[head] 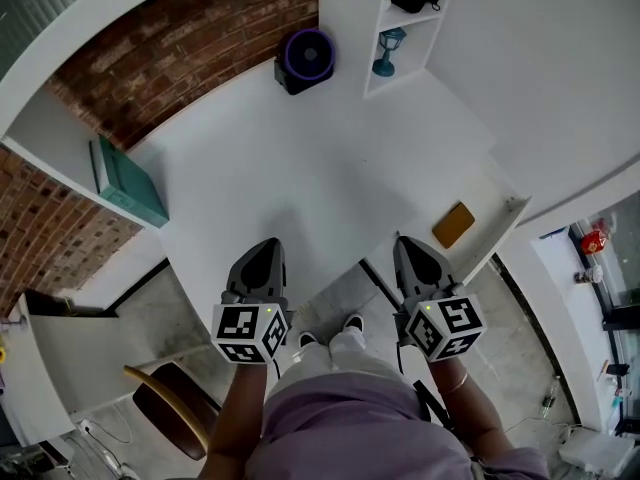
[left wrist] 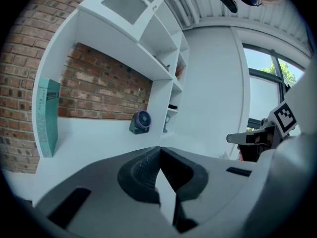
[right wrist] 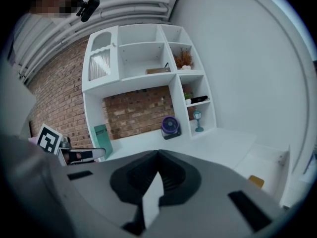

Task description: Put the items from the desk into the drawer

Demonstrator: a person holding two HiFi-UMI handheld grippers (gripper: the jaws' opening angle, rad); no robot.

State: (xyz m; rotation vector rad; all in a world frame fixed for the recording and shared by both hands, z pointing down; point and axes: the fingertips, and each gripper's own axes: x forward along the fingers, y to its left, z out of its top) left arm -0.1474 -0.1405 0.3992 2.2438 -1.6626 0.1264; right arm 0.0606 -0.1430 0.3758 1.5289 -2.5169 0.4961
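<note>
The white desk carries a purple fan at the back and a teal book standing at the left. At the desk's right, the white drawer is pulled open with a flat orange item lying in it. My left gripper hovers over the desk's front edge, its jaws closed tip to tip on nothing. My right gripper hangs beside it, left of the drawer, also shut and empty. The right gripper view shows the orange item low at the right.
A small teal lamp stands in the shelf unit behind the desk. Upper shelves hold a plant and small objects. A brown chair sits at the lower left beside a second white surface. Brick wall backs the desk.
</note>
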